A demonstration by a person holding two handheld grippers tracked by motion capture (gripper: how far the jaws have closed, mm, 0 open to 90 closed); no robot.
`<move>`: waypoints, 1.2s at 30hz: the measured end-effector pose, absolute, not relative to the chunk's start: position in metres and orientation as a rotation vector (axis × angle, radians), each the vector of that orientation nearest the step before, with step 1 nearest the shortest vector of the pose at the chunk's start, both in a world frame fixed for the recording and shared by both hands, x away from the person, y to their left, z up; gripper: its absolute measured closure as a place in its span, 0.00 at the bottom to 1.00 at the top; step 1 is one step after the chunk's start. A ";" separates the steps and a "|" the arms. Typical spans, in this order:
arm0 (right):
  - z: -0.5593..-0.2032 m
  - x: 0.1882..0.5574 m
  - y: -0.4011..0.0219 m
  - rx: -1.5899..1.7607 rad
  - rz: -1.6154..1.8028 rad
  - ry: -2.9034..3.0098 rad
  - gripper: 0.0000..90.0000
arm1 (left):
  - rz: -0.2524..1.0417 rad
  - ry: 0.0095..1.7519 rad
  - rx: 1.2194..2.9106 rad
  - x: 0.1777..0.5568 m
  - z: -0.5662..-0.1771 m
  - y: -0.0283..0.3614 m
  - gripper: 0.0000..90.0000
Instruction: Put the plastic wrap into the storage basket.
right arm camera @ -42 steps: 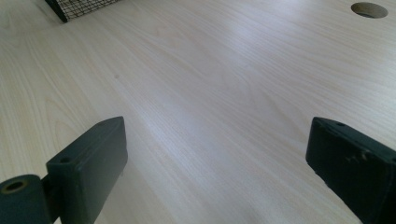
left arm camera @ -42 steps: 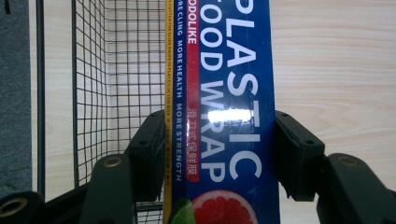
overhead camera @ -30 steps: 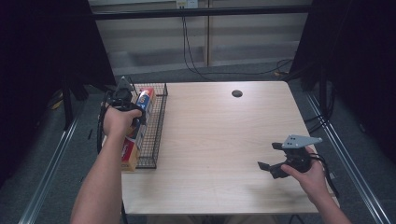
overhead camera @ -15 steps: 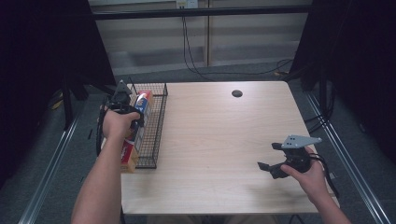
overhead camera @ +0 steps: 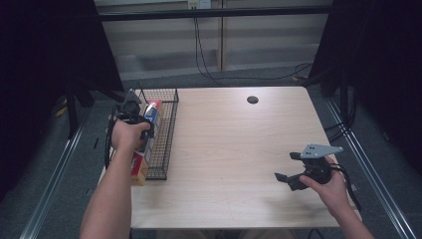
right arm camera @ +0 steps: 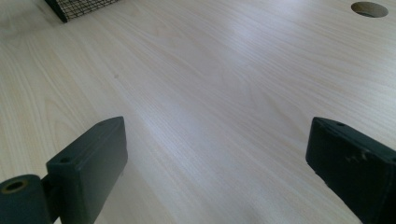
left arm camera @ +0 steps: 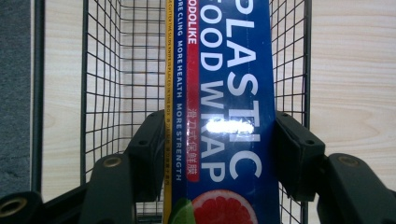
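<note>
The wrap box (left arm camera: 224,112), a long blue carton printed "PLASTIC FOOD WRAP", is held by the left gripper (left arm camera: 219,154) inside or just above the wire basket (left arm camera: 102,70); whether its underside touches the basket floor cannot be told. The jaws are closed on the two long sides of the box, one pad on each side, part-way along its length. The box is judged to be light and fairly stiff along its length, being thin cardboard around a roll; the walls are expected to dent under excess clamping force, and the glossy print, which carries a bright reflection, is judged to be somewhat slippery. A grasp across the narrow width near the middle of the length, as is applied now, is considered suitable, since an end grasp would let the long carton tilt. In the high view the box (overhead camera: 152,115) lies lengthwise in the basket (overhead camera: 168,130) at the left edge of the bench (overhead camera: 234,149), under the left gripper (overhead camera: 130,110). A second packet (overhead camera: 138,167), red and tan, is seen at the near end of the basket below the hand; its exact seating cannot be told. The basket walls stand close on both sides of the box and leave little room for sideways travel, so a straight vertical path is advised. The right gripper (right arm camera: 217,154) is held with its jaws wide and empty over bare bench, well apart from the basket. A round hole (overhead camera: 253,99) lies near the far edge of the bench.
</note>
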State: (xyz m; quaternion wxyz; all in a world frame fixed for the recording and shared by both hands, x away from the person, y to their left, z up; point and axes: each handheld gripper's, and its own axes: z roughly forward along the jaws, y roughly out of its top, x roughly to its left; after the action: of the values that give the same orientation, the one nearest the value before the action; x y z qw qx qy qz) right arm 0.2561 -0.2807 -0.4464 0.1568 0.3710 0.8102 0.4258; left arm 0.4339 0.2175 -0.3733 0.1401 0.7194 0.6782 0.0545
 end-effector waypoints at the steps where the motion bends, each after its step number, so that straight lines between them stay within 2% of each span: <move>1: -0.446 0.256 -0.281 1.061 1.218 2.319 0.06 | 0.151 1.958 2.079 0.434 -0.375 0.217 0.48; 36: -0.447 0.256 -0.280 1.062 1.219 2.326 0.06 | 0.133 1.981 2.068 0.439 -0.384 0.220 0.48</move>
State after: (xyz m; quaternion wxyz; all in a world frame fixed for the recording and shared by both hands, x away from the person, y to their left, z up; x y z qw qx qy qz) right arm 0.2560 -0.2804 -0.4473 0.1537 0.3705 0.8114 0.4252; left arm 0.4393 0.2203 -0.3839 0.1367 0.7146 0.6845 0.0459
